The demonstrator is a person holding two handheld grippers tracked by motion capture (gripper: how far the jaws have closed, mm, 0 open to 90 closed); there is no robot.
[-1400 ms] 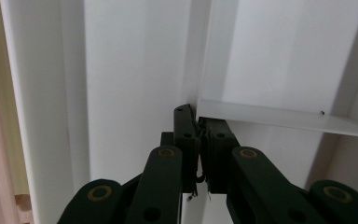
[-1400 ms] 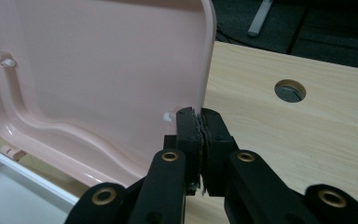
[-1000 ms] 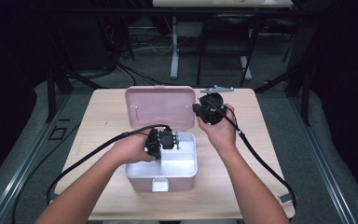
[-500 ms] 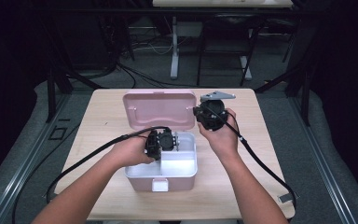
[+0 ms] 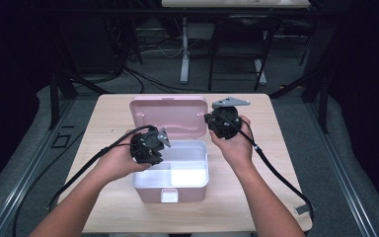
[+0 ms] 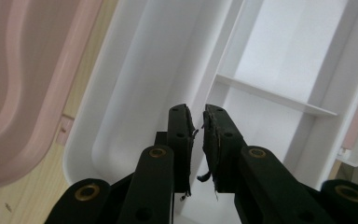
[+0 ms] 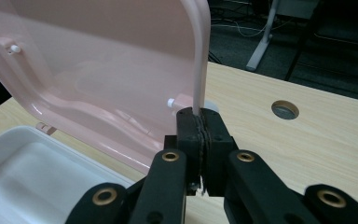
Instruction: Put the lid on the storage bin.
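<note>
Mid-bench, toward the near edge, sits the pink box (image 5: 170, 173), its lid (image 5: 170, 114) standing open at the far side. Right gripper (image 7: 200, 122) is clamped on the lid's edge, jaws pressed together on that thin pink rim. Left gripper (image 6: 196, 122) hangs over the white tray (image 6: 135, 93), jaws a narrow slit apart after just shifting, nothing between them.
</note>
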